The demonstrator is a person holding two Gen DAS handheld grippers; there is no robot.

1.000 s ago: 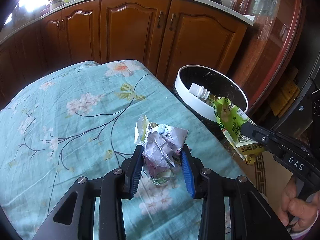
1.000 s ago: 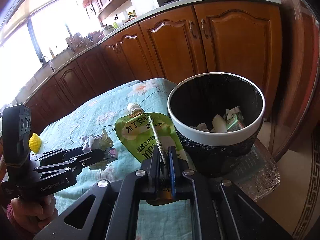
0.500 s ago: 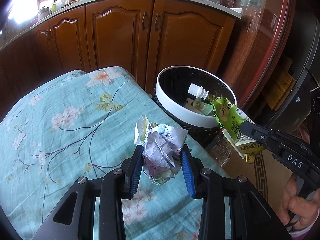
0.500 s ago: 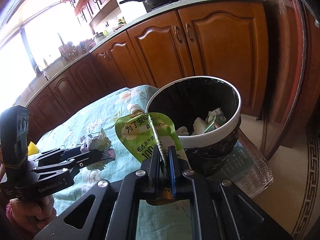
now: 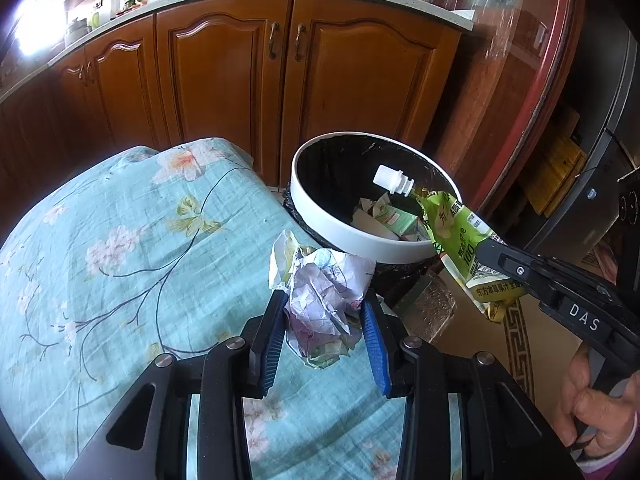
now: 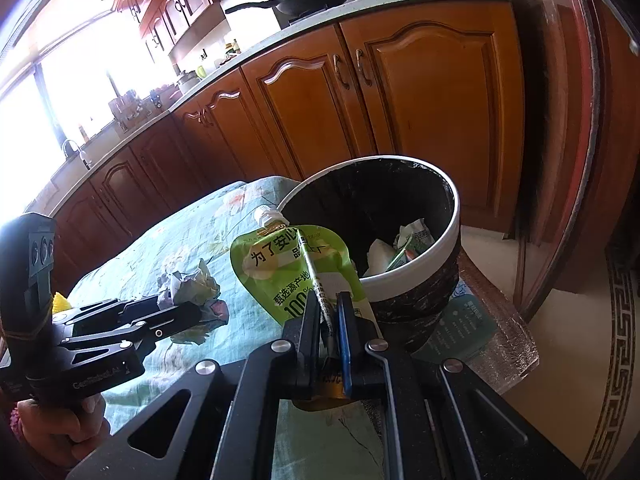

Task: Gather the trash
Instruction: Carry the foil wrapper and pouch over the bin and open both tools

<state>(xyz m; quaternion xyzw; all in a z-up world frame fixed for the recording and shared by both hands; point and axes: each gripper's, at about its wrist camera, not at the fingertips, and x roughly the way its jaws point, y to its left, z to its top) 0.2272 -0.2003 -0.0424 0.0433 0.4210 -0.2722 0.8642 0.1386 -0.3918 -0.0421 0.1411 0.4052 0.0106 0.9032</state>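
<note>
My left gripper (image 5: 326,312) is shut on a crumpled paper ball (image 5: 324,292), held over the teal floral tablecloth (image 5: 120,240) near its edge. The same paper ball (image 6: 192,286) shows in the right wrist view between the left gripper's fingers (image 6: 160,312). My right gripper (image 6: 330,312) is shut on a green spouted drink pouch (image 6: 292,272) with a thin white straw against it. In the left wrist view the pouch (image 5: 456,224) hangs over the near rim of the round white-rimmed trash bin (image 5: 320,220), its white cap above the opening. Cartons and paper lie inside the bin (image 6: 416,280).
Wooden kitchen cabinets (image 5: 240,80) stand behind the table and bin. A dark red wooden frame (image 5: 520,100) rises at the right. The bin rests on a clear glass-like slab (image 6: 500,340) with a teal card beneath. A yellow object (image 6: 60,302) sits by the left gripper's handle.
Both grippers have shifted toward the bin with their loads; the bin now appears closer and more centred, and the pouch's cap sits over its opening.
</note>
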